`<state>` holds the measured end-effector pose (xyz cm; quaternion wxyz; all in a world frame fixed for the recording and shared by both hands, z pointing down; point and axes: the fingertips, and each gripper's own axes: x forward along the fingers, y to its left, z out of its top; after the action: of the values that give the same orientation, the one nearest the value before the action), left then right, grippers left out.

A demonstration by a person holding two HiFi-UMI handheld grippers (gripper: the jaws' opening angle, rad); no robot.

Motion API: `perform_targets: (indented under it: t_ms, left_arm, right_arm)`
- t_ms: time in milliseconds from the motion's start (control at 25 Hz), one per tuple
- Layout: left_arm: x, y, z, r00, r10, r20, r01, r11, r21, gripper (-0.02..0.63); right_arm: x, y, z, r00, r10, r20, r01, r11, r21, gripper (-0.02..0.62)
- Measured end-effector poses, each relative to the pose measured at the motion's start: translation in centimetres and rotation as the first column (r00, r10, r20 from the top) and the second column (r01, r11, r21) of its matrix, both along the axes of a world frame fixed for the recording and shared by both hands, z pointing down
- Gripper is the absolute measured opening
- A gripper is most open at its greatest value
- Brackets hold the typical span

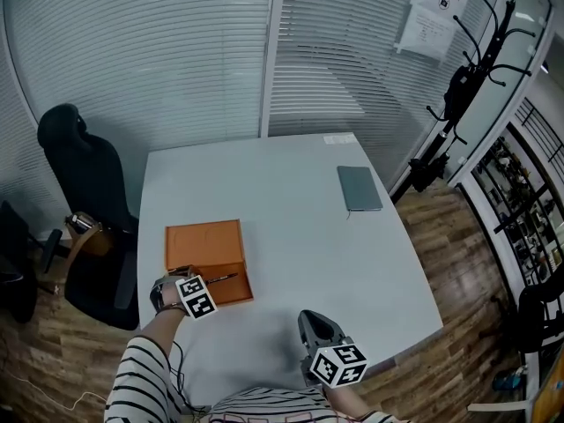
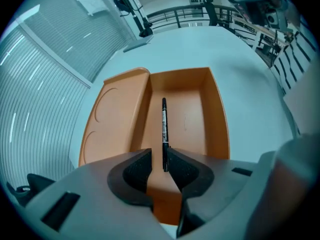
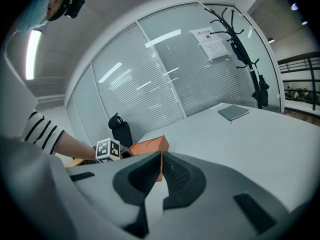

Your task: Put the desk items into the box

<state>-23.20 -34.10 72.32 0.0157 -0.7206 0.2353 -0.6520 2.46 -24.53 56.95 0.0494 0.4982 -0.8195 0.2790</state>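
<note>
An open orange box (image 1: 231,291) lies near the table's left front, its lid (image 1: 204,243) flat beside it on the far side. In the left gripper view the box (image 2: 216,109) is straight ahead. A black pen (image 2: 163,126) points along it over the box floor. The pen's near end is between the jaws of my left gripper (image 2: 159,156), against the right pad, with a gap to the left pad. In the head view the pen (image 1: 222,278) reaches out from my left gripper (image 1: 189,278) over the box. My right gripper (image 1: 310,317) is shut and empty near the front edge, and its own view shows the right gripper (image 3: 161,156) facing the box (image 3: 150,145).
A grey notebook (image 1: 359,188) lies at the table's far right. A black office chair (image 1: 84,183) stands left of the table (image 1: 291,227). A coat stand (image 1: 471,77) and glass walls with blinds are behind. My striped sleeve (image 1: 145,377) is at the bottom.
</note>
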Motion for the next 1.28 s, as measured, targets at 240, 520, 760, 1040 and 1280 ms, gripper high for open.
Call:
perform_targets:
  t_ms: [240,520,760,1040,1280]
  left_arm:
    - [0.5,0.5,-2.4,0.995,-0.056,-0.088,0.063,0.995,0.081,0.083]
    - [0.8,1.0,-7.0,0.952,-0.123,-0.281,0.183,0.963,0.199,0.046]
    - [1.2,3.0,-11.1,0.893,-0.128,-0.432,0.264,0.925,0.272,0.032]
    - [1.1,7.1,-15.9,0.801,-0.108,-0.589,0.357,0.876,0.324,0.023]
    - [0.6,11.8,-19.1,0.715,-0.097,-0.692,0.442,0.83,0.341,0.021]
  right_arm:
    - [-0.7,0.9,-0.6,1.0,-0.021,-0.001,0.021,1.0,0.011,0.026]
    - [-1.4,2.4,-0.9,1.0,-0.029,-0.007,0.03,0.999,0.018,0.026]
    - [-1.8,3.9,-1.3,0.999,-0.028,-0.016,0.028,0.999,0.033,0.026]
    - [-2.3,5.6,-2.2,1.0,-0.02,-0.02,0.022,0.998,0.06,0.026]
    - [-2.7,7.3,-2.7,1.0,-0.018,-0.003,0.018,0.997,0.074,0.026]
